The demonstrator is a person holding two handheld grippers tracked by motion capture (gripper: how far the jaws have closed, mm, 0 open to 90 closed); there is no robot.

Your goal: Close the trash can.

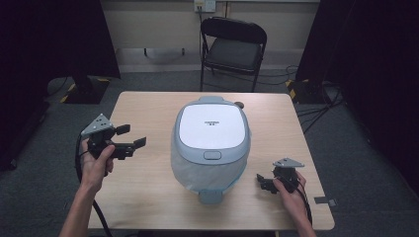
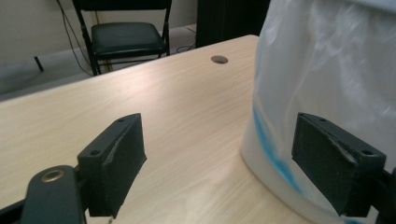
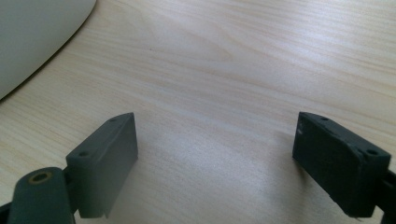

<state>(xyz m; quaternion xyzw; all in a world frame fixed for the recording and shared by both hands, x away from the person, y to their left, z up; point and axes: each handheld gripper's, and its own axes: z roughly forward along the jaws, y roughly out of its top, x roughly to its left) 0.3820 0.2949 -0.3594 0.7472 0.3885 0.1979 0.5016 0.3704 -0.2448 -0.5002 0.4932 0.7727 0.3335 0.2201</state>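
High view. We find a large pedal bin (image 1: 211, 143) standing upright at the middle of the wooden table (image 1: 143, 197), its white lid (image 1: 212, 126) shut, with a push button (image 1: 212, 155) on the lid's near edge. A translucent liner bag with a blue trim is folded out under the lid and hangs over the upper body. A grey pedal (image 1: 211, 196) juts from the base toward the person. The left gripper (image 1: 131, 137) is raised to the left of the bin, apart from it, jaws spread and empty. The right gripper (image 1: 262, 180) sits low near the table's right front, just beside the base, jaws apart, holding nothing. A folding chair (image 1: 232, 49) stands beyond the table.

Left gripper view. We note the jaws wide apart with bare tabletop between them. The bagged wall of the bin (image 2: 327, 84) rises close behind the right-hand jaw; we cannot tell whether it touches.

Right gripper view. The jaws stand open over bare wood; a pale curved edge of the bin (image 3: 37, 37) lies at the upper left, apart from them.

Assessment. We judge the bin bulky but light, a rigid plastic shell that may slide on the smooth wood if pushed from one side. The liner film is thin, slippery and easily torn, so it makes a poor grip. The lid button, the lid rim or the pedal look the soundest contact points. Contents cannot be determined with the lid shut.
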